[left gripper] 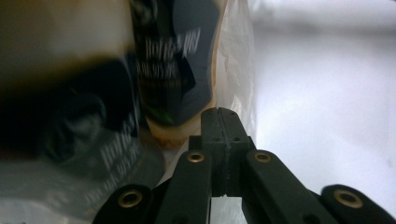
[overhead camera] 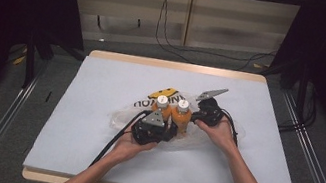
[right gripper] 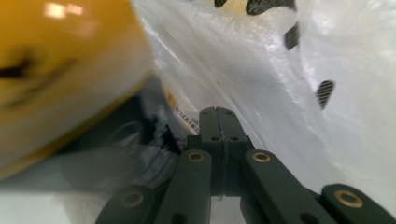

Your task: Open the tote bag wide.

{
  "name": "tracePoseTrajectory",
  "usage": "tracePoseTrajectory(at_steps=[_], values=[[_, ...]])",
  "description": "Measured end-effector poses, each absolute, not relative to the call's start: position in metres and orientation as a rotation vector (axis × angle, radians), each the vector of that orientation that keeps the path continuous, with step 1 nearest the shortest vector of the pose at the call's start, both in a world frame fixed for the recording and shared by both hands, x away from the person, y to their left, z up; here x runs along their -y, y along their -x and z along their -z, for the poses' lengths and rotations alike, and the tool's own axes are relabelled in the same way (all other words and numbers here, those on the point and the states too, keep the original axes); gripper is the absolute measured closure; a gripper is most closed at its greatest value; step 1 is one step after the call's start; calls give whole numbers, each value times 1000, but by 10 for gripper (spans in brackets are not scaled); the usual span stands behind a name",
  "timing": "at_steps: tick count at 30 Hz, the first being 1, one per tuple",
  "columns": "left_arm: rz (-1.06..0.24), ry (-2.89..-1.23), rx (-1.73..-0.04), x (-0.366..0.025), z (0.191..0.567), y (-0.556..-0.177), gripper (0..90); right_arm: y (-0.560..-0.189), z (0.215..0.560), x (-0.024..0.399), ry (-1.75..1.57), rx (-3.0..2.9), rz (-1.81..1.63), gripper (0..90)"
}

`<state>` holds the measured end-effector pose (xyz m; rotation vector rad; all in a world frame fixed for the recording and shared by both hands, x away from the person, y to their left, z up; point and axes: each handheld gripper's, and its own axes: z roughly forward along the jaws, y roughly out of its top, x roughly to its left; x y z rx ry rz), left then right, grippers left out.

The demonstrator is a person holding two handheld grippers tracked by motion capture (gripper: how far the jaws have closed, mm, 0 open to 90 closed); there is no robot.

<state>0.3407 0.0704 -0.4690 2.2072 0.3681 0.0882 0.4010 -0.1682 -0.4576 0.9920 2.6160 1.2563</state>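
Two orange white-capped bottles (overhead camera: 173,109) upright mid-table on thin clear plastic bag (overhead camera: 118,120). Left gripper (left gripper: 222,122) and right gripper (right gripper: 219,122) jaws pressed together, apparently pinching bag film. Risk: film tearing or slipping; uneven pull toppling bottles.

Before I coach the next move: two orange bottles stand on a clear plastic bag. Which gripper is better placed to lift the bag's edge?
Left, marginally: the left gripper is shut beside the bag's film; whether it pinches it is unclear.
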Motion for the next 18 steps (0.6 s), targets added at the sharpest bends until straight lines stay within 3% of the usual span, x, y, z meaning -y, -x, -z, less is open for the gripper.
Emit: tracePoseTrajectory(at_steps=[12, 18], values=[[-85, -2274, -325, -67, 485, -332, 900, -425, 485, 157, -1092, -2650, -1206, 900], [-62, -2272, -335, -66, 486, -331, 900, -436, 483, 152, -1111, -2664, -1149, 900]])
